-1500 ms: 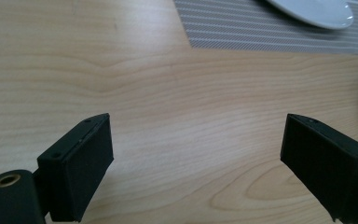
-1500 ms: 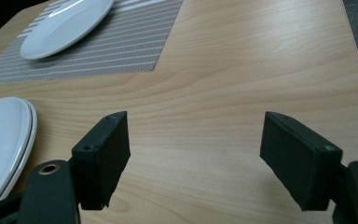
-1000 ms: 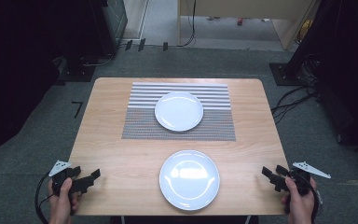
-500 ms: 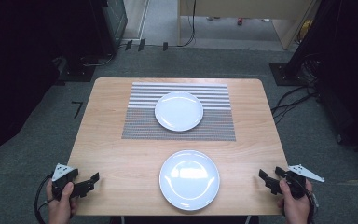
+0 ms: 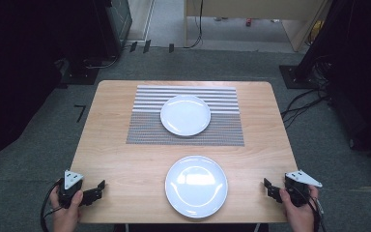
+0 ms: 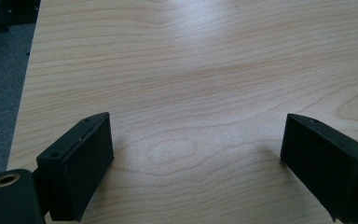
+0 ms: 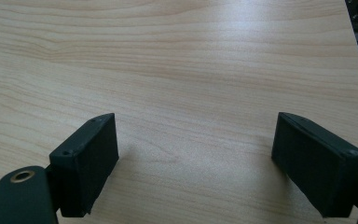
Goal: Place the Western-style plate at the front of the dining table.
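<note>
The round white ceramic plate (image 5: 196, 186) nearest the grippers lay flat on the pale wooden table (image 5: 121, 154), close to the near edge and roughly midway between the two hands. Nothing touched it; bare wood showed all around its rim.

To its right, well apart from it, the right gripper (image 5: 269, 186) sat low over the near right corner of the table, its black jaws pointing inward toward the plate. In the right gripper view the jaws of this gripper (image 7: 193, 158) stood wide apart with only wood grain between them; they had just been opening further and gripped nothing. The person's right hand (image 5: 297, 210) wrapped the gripper's body from below.

On the other side, also well apart from the plate, the left gripper (image 5: 98, 188) hung at the near left corner, jaws aimed inward across the table. The left gripper view showed this gripper (image 6: 196, 161) spread wide as well, empty, with bare tabletop between the pads. The left hand (image 5: 66, 212) held its body, a black cable looping beside it.

Farther back, a second round white plate (image 5: 185, 114) rested on a grey and white striped woven placemat (image 5: 145, 133) at the middle of the table's far half. Grey carpet floor (image 5: 38, 159) surrounded the table.
</note>
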